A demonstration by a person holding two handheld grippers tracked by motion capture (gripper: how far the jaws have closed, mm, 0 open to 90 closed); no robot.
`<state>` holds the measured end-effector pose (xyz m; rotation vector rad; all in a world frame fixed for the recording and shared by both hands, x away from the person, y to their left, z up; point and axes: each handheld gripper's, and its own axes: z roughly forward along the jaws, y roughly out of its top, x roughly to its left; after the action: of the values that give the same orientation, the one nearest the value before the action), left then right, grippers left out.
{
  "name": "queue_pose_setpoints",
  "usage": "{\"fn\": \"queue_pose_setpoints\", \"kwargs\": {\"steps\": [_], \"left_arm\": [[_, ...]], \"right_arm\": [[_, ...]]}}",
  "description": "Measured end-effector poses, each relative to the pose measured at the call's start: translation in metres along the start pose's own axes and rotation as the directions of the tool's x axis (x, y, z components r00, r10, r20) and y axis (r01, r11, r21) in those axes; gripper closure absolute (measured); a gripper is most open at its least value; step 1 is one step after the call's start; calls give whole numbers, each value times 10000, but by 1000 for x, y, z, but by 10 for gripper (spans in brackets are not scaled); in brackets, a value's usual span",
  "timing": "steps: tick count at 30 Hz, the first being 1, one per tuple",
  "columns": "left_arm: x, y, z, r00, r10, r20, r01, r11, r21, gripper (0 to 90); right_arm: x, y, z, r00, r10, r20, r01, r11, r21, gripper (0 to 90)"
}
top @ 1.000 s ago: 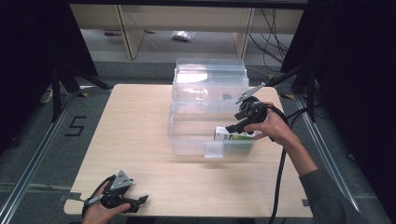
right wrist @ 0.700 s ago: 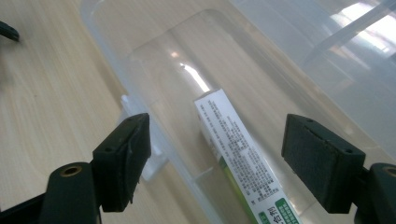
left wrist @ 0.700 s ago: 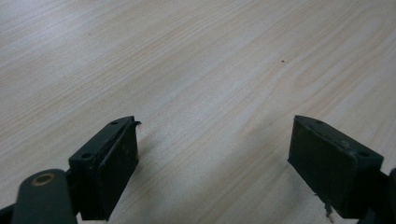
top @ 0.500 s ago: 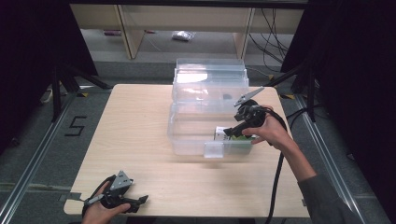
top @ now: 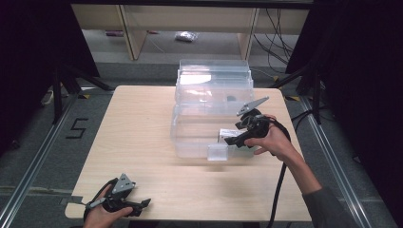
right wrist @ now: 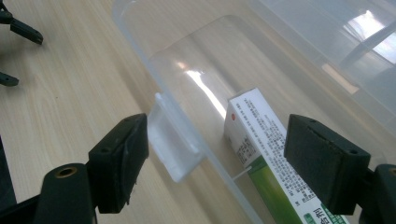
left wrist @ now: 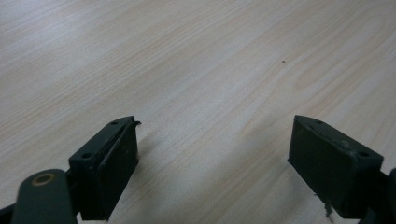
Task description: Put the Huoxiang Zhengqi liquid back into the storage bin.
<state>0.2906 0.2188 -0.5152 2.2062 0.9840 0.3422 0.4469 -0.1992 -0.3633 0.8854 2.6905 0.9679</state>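
Over the front right corner of the clear plastic bin, the right tongs gape wide, gripping nothing; a white-and-green carton lies inside the bin beneath them. Well apart from the bin, at the worktop's near left edge, the left tongs gape wide, empty.

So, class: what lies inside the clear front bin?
Inside the bin lies one white-and-green box with printed text. Its far end is hidden behind the right gripper's jaw; nothing else is visible.

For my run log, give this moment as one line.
right gripper: open, over white-and-green carton | carton: inside clear plastic bin | left gripper: open, near wooden table front edge
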Motion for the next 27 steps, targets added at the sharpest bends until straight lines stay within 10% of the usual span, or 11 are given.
{"fn": "queue_pose_setpoints", "kwargs": {"steps": [27], "left_arm": [[-1,0,1,9999,-152,-24,152,9998,-132,153]], "right_arm": [[23,-27,-1,9995,-294,-72,287,9955,-903,238]]}}
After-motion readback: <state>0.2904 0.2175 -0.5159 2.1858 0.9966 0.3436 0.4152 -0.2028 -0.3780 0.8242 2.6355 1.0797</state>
